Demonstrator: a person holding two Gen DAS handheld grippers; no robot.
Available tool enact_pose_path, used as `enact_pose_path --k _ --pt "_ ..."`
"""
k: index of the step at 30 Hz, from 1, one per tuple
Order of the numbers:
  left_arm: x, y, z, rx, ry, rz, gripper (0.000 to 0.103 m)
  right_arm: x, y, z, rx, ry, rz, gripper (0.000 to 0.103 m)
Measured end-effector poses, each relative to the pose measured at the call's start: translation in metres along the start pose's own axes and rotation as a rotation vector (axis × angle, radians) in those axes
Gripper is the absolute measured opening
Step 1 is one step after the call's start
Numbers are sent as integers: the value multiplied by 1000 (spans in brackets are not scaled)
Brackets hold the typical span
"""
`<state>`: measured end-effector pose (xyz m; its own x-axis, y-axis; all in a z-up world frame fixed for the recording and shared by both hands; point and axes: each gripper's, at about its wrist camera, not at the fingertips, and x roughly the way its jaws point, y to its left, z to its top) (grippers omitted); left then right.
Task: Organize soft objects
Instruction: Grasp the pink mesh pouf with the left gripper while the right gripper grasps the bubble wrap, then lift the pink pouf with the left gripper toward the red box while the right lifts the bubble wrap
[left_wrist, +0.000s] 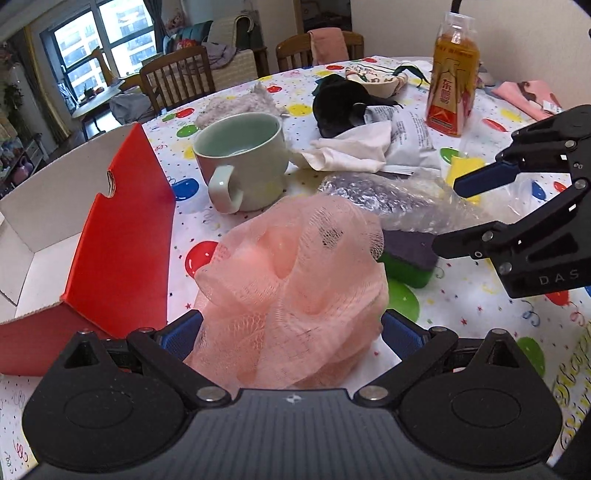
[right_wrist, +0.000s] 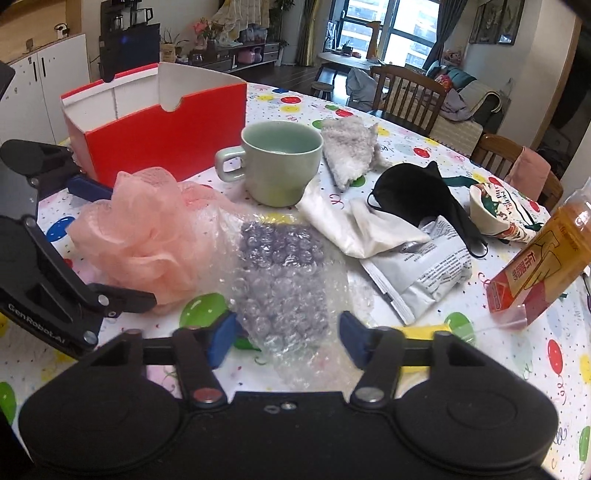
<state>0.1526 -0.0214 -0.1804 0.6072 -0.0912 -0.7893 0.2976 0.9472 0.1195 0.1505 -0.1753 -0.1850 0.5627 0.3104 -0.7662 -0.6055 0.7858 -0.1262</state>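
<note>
Netting of a ruffled pink bath pouf is bulging between the left hand-held gripper blue pads, squeezed just beside the red cardboard box. Right hand-held gripper is straddling crinkly bubble wrap, wide apart, on the balloon-print worktop.

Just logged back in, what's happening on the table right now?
The left claw sits around the pink mesh bath pouf, fingers spread on either side of it; whether it grips is unclear. The right claw is open over the bubble wrap without holding it. The open red box stands behind the pouf, beside the green mug. Cloths, a black mask and a bottle lie scattered around.
</note>
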Motion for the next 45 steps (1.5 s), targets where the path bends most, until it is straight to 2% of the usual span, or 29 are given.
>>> enact_pose_path --k 6,8,9,12,13,15,17,19,31,40,45 --pt "2 -2 7 -40 -7 -2 100 -1 -11 0 87 -20 18 33" --pt "3 -1 9 -60 -2 5 87 -5 -14 0 112 -31 21 27" --pt "4 0 11 -73 6 6 84 -7 -16 0 122 -37 19 23" --pt "4 2 14 -108 16 -1 66 -14 -22 1 161 -51 20 15" --pt "3 1 15 -114 14 0 57 -16 -23 1 170 -59 19 13" --pt "-1 1 17 -119 6 0 50 -23 -27 1 188 -75 16 8" --pt "-5 -1 19 -118 -6 9 39 -30 -29 1 198 -92 1 5" --pt "-9 -1 20 -124 -16 21 34 -37 -33 1 218 -110 -3 4" --pt "-57 16 26 -225 -98 57 30 -100 -50 14 320 -251 52 2" --pt "-101 50 28 -304 -132 21 30 -143 -49 36 350 -311 96 2" --pt "-121 74 30 -298 -162 8 30 -158 -46 50 339 -340 45 2"
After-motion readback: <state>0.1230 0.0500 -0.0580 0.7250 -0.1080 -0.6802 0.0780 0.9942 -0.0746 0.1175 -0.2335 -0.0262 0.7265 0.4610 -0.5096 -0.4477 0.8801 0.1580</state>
